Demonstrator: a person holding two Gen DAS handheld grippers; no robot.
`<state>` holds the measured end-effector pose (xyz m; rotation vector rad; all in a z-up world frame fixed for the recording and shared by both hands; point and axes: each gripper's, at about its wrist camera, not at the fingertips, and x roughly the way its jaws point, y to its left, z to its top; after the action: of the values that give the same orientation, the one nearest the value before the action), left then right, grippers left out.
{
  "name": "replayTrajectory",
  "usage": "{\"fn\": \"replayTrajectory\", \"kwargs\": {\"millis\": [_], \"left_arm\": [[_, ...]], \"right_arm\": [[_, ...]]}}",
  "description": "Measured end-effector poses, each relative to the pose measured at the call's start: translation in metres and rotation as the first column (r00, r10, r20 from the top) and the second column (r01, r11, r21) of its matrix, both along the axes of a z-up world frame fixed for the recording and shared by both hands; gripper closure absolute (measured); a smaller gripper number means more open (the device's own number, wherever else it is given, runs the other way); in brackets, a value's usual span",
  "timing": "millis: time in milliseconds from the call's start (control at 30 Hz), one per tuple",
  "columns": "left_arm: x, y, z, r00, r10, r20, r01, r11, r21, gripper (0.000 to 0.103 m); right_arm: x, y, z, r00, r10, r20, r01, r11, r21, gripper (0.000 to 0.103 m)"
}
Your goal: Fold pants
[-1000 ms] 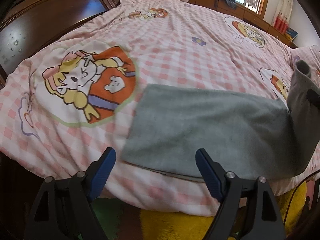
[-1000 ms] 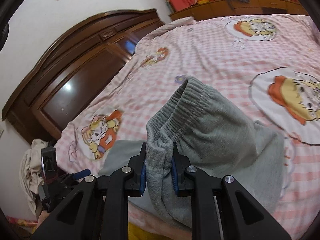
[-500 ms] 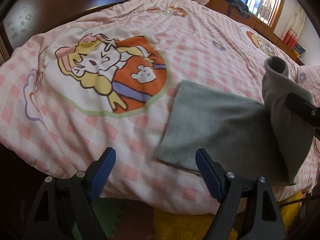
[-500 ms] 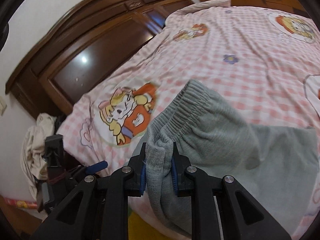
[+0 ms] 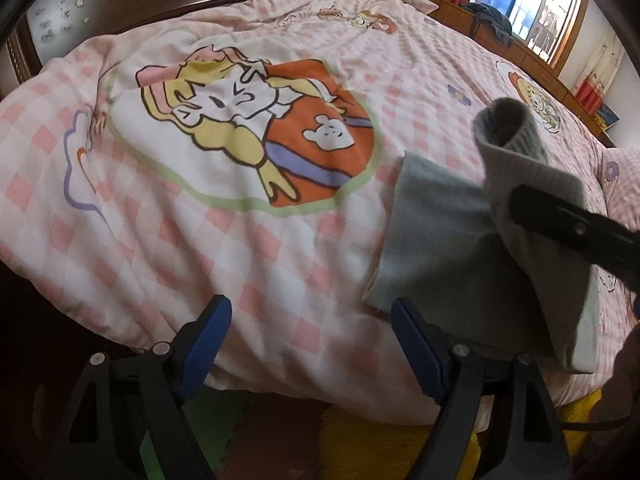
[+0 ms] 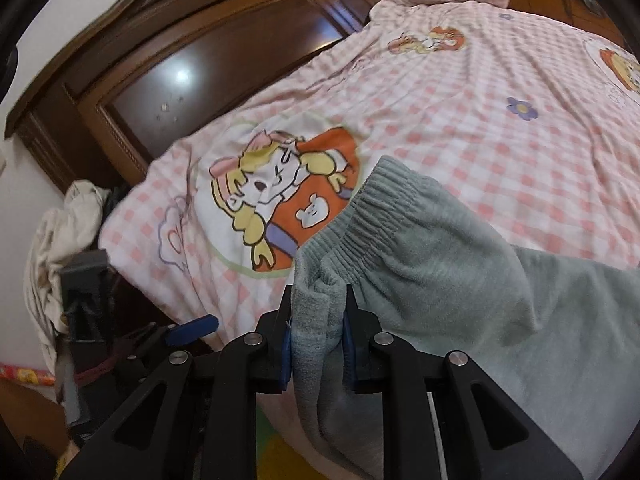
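Observation:
Grey fleece pants [image 5: 440, 240] lie on the pink checked bedspread [image 5: 240, 240] near its front edge. My right gripper [image 6: 318, 332] is shut on the elastic waistband [image 6: 376, 208] and holds it lifted over the lower layer of the pants [image 6: 580, 320]. In the left wrist view the raised waistband [image 5: 516, 148] and the right gripper's black arm [image 5: 576, 232] show at the right. My left gripper [image 5: 308, 340] is open and empty, low at the bed's front edge, left of the pants' end.
A dark wooden headboard [image 6: 200, 80] runs along the bed's left side. A pile of pale clothes [image 6: 56, 248] lies beside the bed. A wooden cabinet and a window [image 5: 540, 20] stand at the far end. A yellow and green floor mat [image 5: 360, 440] lies below.
My right gripper has carried the waistband leftward over the pants, toward their other end. My left gripper has shifted left, so the pants now sit further right in its view.

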<state>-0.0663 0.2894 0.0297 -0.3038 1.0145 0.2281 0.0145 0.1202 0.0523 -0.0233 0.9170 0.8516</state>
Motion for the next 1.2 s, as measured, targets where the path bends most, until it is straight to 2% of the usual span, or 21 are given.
{"fn": "replayTrajectory", "kwargs": {"millis": [33,100,200,300,400,533,667,767,833,933,1033,1067,1100,1200], "left_arm": [[0.000,0.001,-0.001,1.000,0.002,-0.001,-0.002,1.000,-0.001,0.018],[-0.001,0.002,-0.002,1.000,0.006,-0.003,-0.006,1.000,-0.001,0.018],[-0.002,0.003,-0.002,1.000,0.011,-0.006,-0.011,1.000,-0.002,0.018],[-0.003,0.001,-0.001,1.000,0.009,-0.007,-0.009,1.000,0.002,0.018],[-0.004,-0.002,0.002,1.000,0.004,-0.004,-0.004,1.000,0.014,0.018],[-0.007,-0.009,0.016,1.000,-0.008,0.026,0.007,1.000,0.028,0.018],[-0.009,-0.022,0.039,0.997,-0.028,0.075,0.023,0.998,0.064,0.018],[-0.007,-0.035,0.056,0.992,-0.072,0.108,0.062,0.993,0.098,0.019],[-0.002,-0.048,0.067,0.982,-0.126,0.140,0.115,0.990,0.088,0.021],[0.011,-0.064,0.075,0.970,-0.178,0.166,0.171,0.984,0.056,0.028],[0.030,-0.078,0.070,0.961,-0.214,0.173,0.217,0.976,0.000,0.048],[0.035,-0.080,0.065,0.962,-0.220,0.164,0.226,0.974,-0.016,0.060],[0.042,-0.083,0.058,0.963,-0.225,0.149,0.232,0.972,-0.034,0.068],[0.054,-0.085,0.031,0.974,-0.213,0.079,0.219,0.973,-0.072,0.074]], "right_arm": [[0.002,0.004,-0.004,1.000,0.013,-0.012,-0.013,1.000,-0.008,0.079],[0.005,0.011,-0.014,0.997,0.040,-0.059,-0.040,0.999,-0.007,0.064],[-0.002,0.011,-0.015,0.997,0.045,-0.066,-0.043,0.999,0.025,0.059],[-0.011,0.003,-0.001,0.996,0.080,-0.044,-0.077,0.995,0.071,0.058],[-0.016,-0.010,0.013,0.997,0.077,-0.010,-0.076,0.995,0.069,0.058],[-0.014,-0.050,0.022,1.000,-0.012,0.025,0.011,0.999,0.032,0.058],[-0.009,-0.105,0.019,0.988,-0.151,0.027,0.151,0.988,-0.005,0.058],[-0.006,-0.138,0.013,0.973,-0.230,0.030,0.231,0.972,-0.051,0.058],[-0.006,-0.158,0.009,0.961,-0.275,0.025,0.276,0.959,-0.067,0.058],[-0.006,-0.180,0.004,0.949,-0.316,0.015,0.316,0.946,-0.078,0.058],[-0.008,-0.194,-0.004,0.942,-0.335,0.006,0.334,0.938,-0.089,0.058],[-0.008,-0.197,-0.007,0.942,-0.336,0.006,0.335,0.938,-0.093,0.058],[-0.008,-0.199,-0.010,0.942,-0.337,0.008,0.336,0.937,-0.099,0.058],[-0.008,-0.203,-0.022,0.942,-0.336,-0.009,0.332,0.935,-0.127,0.058]]}}
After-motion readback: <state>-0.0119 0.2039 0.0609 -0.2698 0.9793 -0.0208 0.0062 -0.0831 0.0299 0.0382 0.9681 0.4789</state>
